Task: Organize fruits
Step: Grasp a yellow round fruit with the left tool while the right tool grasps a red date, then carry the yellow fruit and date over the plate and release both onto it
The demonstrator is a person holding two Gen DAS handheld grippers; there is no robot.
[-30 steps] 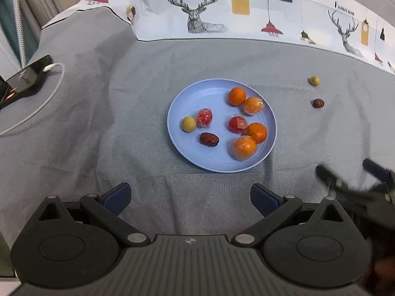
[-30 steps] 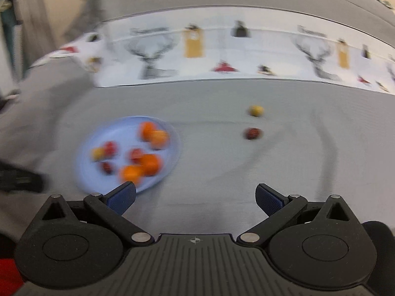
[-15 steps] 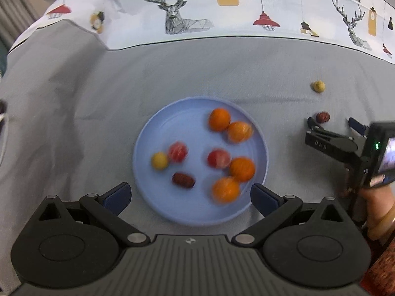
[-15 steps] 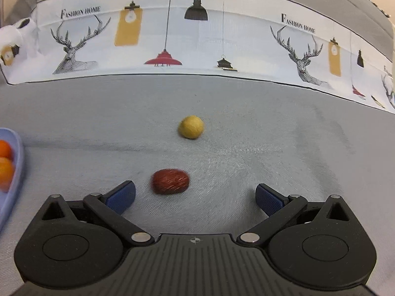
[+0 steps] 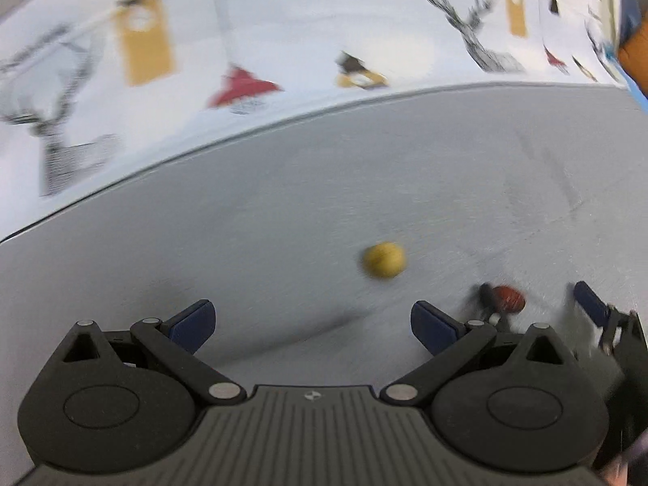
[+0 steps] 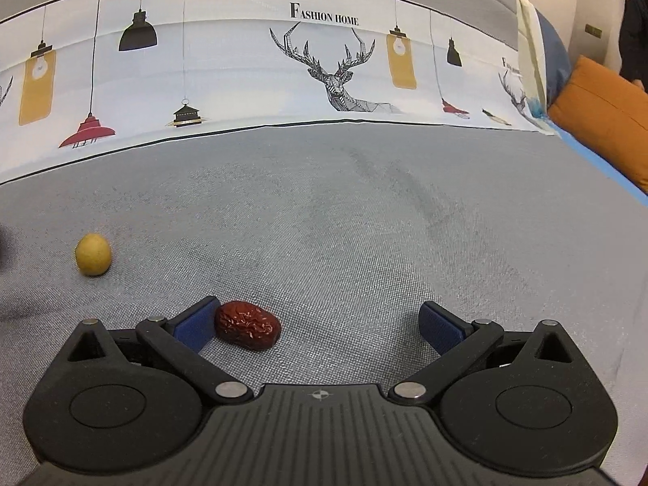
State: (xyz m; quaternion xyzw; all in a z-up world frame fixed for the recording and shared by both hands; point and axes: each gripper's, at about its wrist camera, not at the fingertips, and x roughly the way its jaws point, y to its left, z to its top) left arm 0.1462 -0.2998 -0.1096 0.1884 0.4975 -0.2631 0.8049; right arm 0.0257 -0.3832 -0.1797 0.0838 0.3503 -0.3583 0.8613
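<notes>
Currently open, right hand-held gripper [image 6: 318, 324], both blue fingers spread wide across lower centre of right wrist view; red date [image 6: 248, 325] lying on grey surface [image 6: 364, 222] between those fingers, close against left blue pad [image 6: 194, 324], well apart from right pad; contact with left pad not determinable; yellow round fruit [image 6: 92, 254] resting on same grey cloth at left middle of frame, up and left of date, apart from it; printed fabric band [image 6: 243, 73] with deer, lamps and "FASHION HOME" lettering running across upper part of frame; orange cushion [image 6: 603, 129] at upper right edge.

Likewise open, left hand-held gripper [image 5: 312, 320], blue fingers set wide apart at lower centre of left wrist view, nothing between them; whole frame motion-blurred; yellow round fruit [image 5: 383, 260] just above centre, right of midline, beyond fingertips and nearer right finger; red date [image 5: 508, 299] at lower right, lying between fingers of right hand-held gripper [image 5: 536, 301], seen partly at right edge; printed fabric band [image 5: 243, 60] across top of frame, blurred.
</notes>
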